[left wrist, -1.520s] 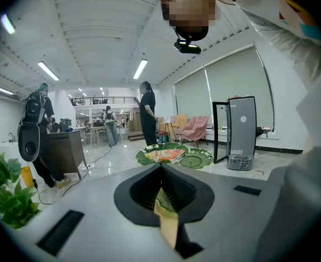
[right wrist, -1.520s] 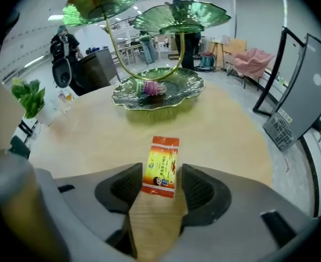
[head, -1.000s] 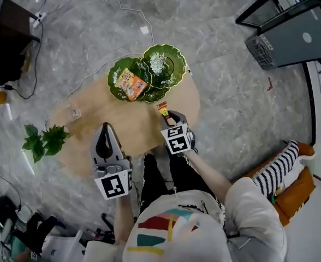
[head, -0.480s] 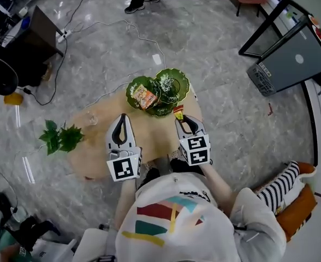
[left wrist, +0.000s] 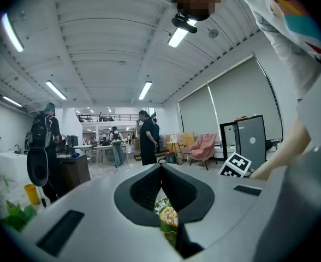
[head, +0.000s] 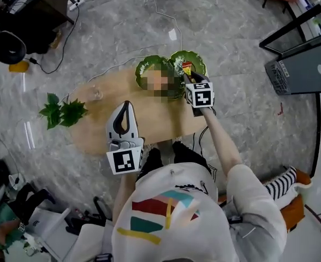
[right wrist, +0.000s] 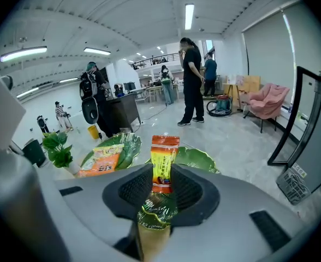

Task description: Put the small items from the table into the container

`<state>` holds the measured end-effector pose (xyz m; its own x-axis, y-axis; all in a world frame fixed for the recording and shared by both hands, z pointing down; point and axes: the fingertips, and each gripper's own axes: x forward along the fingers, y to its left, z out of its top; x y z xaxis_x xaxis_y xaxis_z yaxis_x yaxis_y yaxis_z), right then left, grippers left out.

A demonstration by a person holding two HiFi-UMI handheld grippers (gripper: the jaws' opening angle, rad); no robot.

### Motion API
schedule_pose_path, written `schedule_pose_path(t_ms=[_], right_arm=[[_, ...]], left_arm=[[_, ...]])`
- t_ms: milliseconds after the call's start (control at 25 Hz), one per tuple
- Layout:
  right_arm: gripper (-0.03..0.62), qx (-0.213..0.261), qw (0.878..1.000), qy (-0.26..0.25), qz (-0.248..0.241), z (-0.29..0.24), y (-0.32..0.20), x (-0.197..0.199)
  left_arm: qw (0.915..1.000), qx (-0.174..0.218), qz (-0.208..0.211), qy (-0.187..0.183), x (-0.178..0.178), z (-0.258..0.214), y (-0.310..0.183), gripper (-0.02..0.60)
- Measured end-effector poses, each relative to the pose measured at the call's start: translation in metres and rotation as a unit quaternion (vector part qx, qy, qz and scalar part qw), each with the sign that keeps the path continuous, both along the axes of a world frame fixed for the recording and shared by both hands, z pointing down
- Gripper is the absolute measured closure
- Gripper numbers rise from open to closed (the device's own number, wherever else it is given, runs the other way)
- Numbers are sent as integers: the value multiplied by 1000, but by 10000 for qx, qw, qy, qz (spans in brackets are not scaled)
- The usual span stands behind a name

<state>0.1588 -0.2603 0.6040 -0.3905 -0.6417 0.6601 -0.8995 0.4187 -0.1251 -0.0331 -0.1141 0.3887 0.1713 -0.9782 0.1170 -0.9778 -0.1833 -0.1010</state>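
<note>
The container is a green leaf-shaped dish (head: 197, 60) at the far side of the wooden table (head: 149, 119). One lobe holds an orange snack packet (right wrist: 101, 160). My right gripper (head: 186, 76) hovers over the dish's right lobe (right wrist: 200, 158), shut on a red-and-yellow packet (right wrist: 164, 156) that sticks up past its tips (head: 186, 66). My left gripper (head: 126, 106) is over the table's near middle, pointing about level. It is shut on a small green snack packet (left wrist: 166, 216), which the head view hides.
A potted green plant (head: 62, 112) stands at the table's left end, with a small glass (head: 96, 94) near it. A black cabinet (head: 305, 64) stands at the right, and cables cross the floor (head: 160, 15) behind the table. People stand far off (right wrist: 193, 81).
My right gripper has carried the red-and-yellow packet from the table's near edge to over the green dish. The left gripper has lifted slightly and keeps its packet.
</note>
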Motion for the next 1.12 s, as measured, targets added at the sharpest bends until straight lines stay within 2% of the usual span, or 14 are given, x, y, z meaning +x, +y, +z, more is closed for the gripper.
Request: schedule_pose_path(t_ms=[160,240,280,320,360,520,640,680,760,960,1120], right_arm=[[485,-239,9994,178,-161,36,-22,-7],[479,-182,9993,335,-16,41,-29,-6],[445,-95,9989,449,133,41,-33,-3],[353,2,9983,521,259,40,-34,-2],[333,85,9981,514,327,37,-33,-1],[333,217,9990,228,302,17,-17,-7],[336,190,9997,126,-54,-7,4,-15],[342,270,9995,59,-181,-22,12,-17],[582,730,9970,-23,-240,-65,24,-18],[582,2095,9760,-94,-591,-187,57,-50],[582,2745,9565,-628,-760,-261,85,-83]], left_arm=[[10000,-43,-24,55,0,5,-7,574],[10000,-16,-64,52,-3,2,-11,574],[9999,45,-100,54,-5,-1,-14,574],[9998,130,-152,52,-8,-6,-15,574],[9996,212,-204,46,-11,-10,-16,574],[9986,413,-324,40,-22,-24,-12,574],[9986,429,-304,78,-27,-25,-6,574],[9986,435,-298,85,-27,-26,-3,574],[9980,543,-299,92,-27,-32,-1,574],[9946,970,-306,-183,-31,-63,2,574],[9920,1198,-378,131,-40,-83,9,574]])
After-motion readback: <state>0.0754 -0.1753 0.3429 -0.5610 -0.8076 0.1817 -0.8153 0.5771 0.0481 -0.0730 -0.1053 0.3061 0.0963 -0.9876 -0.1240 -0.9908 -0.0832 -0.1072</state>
